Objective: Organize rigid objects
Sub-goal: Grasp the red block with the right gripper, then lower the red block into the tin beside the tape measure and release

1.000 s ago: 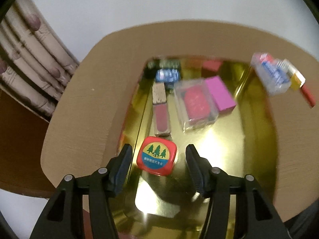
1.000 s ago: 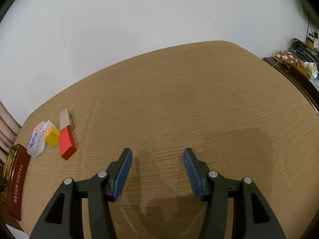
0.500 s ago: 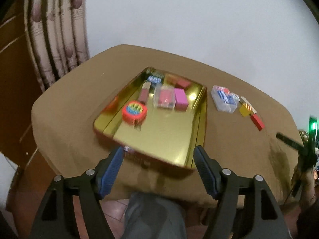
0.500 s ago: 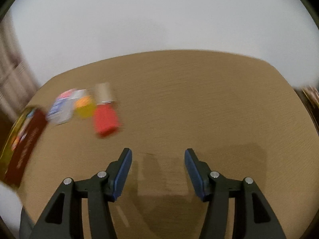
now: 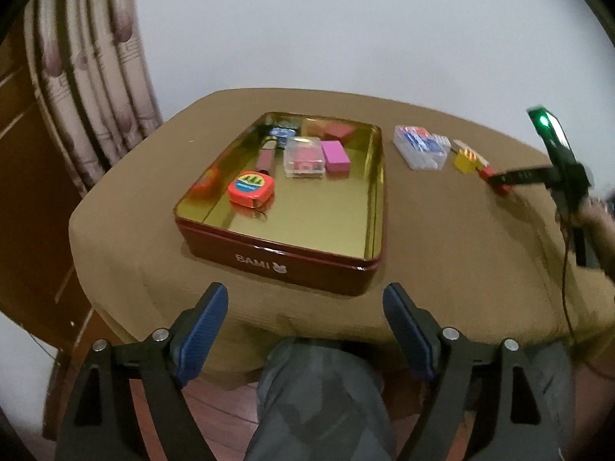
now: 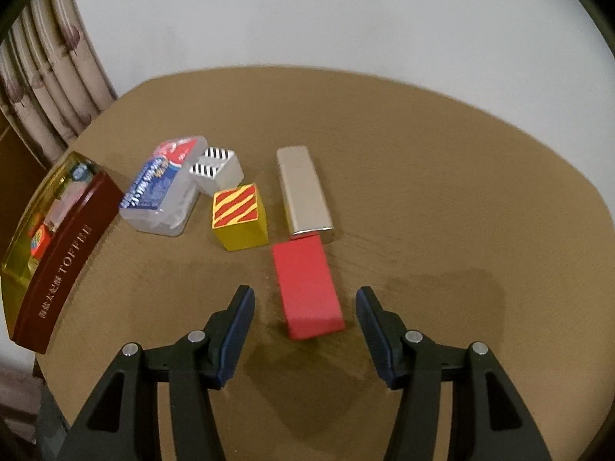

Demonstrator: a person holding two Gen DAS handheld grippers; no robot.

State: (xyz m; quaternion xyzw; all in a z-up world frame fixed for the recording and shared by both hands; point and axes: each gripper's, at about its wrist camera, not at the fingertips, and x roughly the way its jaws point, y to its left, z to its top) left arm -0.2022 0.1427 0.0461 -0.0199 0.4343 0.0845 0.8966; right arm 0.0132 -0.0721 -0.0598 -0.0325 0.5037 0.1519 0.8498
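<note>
Right gripper [image 6: 303,317] advanced, spread around red block [image 6: 307,288]; tin [image 6: 57,238] cropped.

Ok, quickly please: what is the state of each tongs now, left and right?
Left tongs: open, holding nothing, off the table's near edge.
Right tongs: open, holding nothing, either side of the red block.

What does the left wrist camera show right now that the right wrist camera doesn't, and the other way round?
Only the left wrist view shows the pink block inside the tin, the person's knee and the right gripper from outside. Only the right wrist view shows the black-striped silver cube and the silver bar clearly. Both show the tin, clear plastic case, yellow striped cube and red block.
</note>
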